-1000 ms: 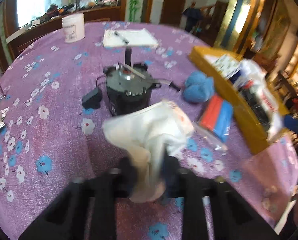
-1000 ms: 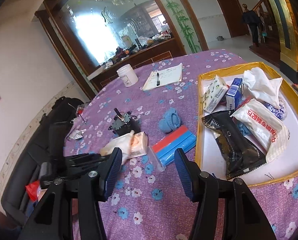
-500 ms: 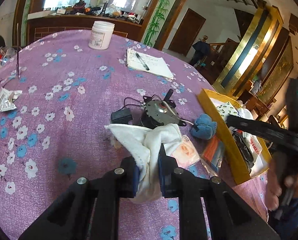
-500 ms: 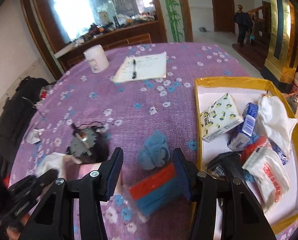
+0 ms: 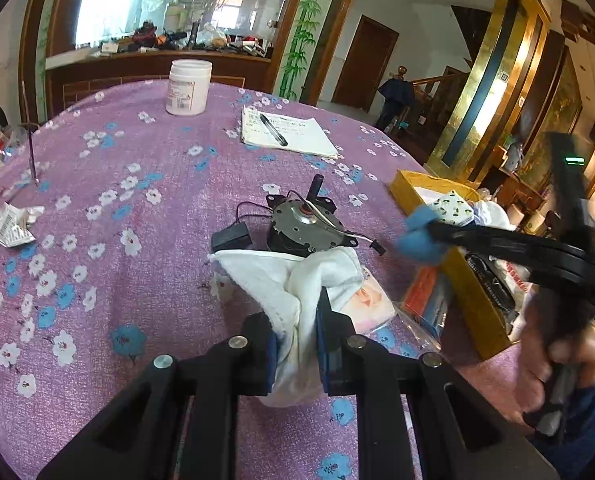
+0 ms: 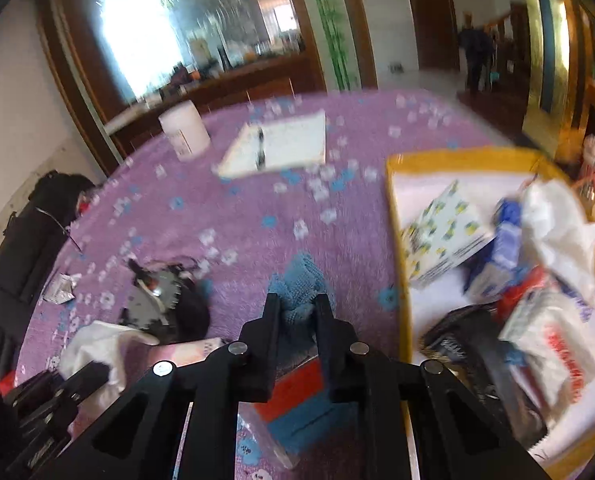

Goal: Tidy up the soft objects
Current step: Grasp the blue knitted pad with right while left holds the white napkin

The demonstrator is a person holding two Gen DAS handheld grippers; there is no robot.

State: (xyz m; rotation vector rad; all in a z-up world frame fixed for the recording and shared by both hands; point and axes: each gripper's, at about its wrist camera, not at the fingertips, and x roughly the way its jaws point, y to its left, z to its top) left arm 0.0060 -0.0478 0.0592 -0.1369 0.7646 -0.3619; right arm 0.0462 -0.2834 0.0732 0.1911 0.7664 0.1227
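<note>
On the purple flowered desk (image 5: 109,160), my two grippers each pinch a soft cloth
My left gripper (image 5: 295,334) fingers are clamped on a white towel (image 5: 285,276) beside a small motor (image 5: 305,226); my right gripper (image 6: 295,310) fingers squeeze a blue cloth (image 6: 297,280) near the yellow tray (image 6: 397,248)

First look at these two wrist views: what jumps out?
The left gripper is shut on a crumpled white cloth low in the middle of the purple floral tablecloth, just in front of a small grey electric motor. The right gripper pinches a fuzzy blue cloth ball beside the yellow-rimmed tray, which is crowded with packets.
</note>
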